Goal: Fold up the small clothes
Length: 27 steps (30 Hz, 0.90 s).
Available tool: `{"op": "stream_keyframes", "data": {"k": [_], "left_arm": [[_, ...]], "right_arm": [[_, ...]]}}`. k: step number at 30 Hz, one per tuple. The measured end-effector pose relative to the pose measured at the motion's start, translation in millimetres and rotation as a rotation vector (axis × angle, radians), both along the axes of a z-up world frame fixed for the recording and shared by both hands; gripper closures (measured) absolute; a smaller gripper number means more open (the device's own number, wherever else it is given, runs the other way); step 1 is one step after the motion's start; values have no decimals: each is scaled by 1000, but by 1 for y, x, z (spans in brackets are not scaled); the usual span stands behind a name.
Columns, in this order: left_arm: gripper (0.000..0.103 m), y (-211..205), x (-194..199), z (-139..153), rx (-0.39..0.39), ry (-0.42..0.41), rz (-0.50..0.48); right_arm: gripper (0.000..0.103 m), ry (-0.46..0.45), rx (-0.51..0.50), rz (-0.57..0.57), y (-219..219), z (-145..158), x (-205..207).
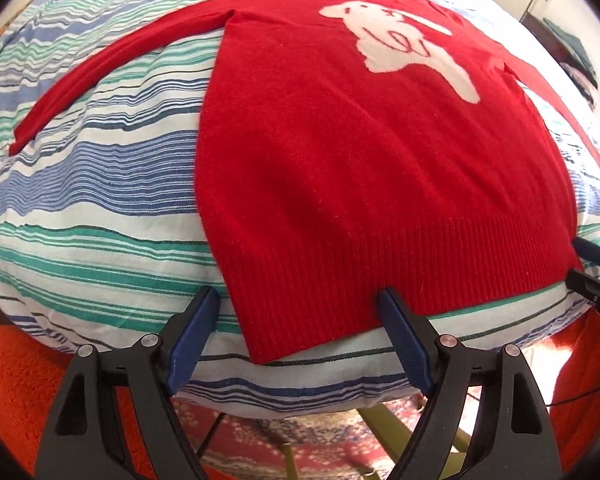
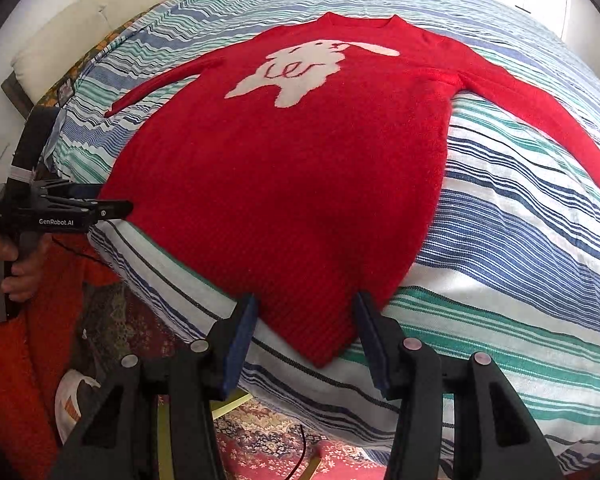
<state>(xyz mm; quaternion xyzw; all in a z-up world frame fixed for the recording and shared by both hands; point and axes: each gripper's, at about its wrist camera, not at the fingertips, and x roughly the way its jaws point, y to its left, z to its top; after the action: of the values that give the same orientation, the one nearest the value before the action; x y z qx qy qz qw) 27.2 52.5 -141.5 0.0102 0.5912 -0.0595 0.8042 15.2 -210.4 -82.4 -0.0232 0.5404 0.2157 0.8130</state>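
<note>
Garment: red sweater (image 1: pixel 340 152) laid flat, front side up, on a striped bedsheet (image 1: pixel 100 184); fills the centre of both wrist views.
Motif: white animal figure (image 1: pixel 396 48) on the chest, upper centre-right of the left wrist view.
Sleeves: both spread outward; one sleeve (image 1: pixel 100 68) runs toward the left edge of the left wrist view, the other sleeve (image 2: pixel 540 120) toward the right edge of the right wrist view.
Hem: ribbed hem (image 1: pixel 380 276) lies near the front edge of the bed, lower centre of both views.
Left gripper (image 1: pixel 300 336): jaws wide apart, blue pads on either side of the lower-left hem corner; nothing clamped. Contact with the fabric cannot be told.
Right gripper (image 2: pixel 306 336): jaws wide apart, straddling the lower-right hem corner; nothing clamped.
Left hand (image 2: pixel 16 268): holds the gripper handle, left edge of the right wrist view.
Floor: patterned rug (image 2: pixel 268 444) at lower centre, below the bed edge.
</note>
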Motion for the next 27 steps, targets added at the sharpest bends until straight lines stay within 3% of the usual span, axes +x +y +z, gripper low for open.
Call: {"op": "stream_keyframes", "data": {"k": [4,9,13,18,24,27], "left_arm": [[18,5,2,-2,-14,4,5],[18,5,3,2,-33,-4,18],[17,13,-5,24,-100,-95,34],[17,19,-3,37,-47,-165,91],[17,18,2,37,50,-208,110],[17,21,3,37,56,-202,108]], "right_arm": [[49,4,11,-9,1,1,1],[38,5,5,1,5,3,-1],[38,-59,12,-9,3,18,-7],[36,-201,100,-158,-32,47,-12],[36,-144,180,-395,-83,35,-6],[36,-141,210,-472,-101,35,-4]]}}
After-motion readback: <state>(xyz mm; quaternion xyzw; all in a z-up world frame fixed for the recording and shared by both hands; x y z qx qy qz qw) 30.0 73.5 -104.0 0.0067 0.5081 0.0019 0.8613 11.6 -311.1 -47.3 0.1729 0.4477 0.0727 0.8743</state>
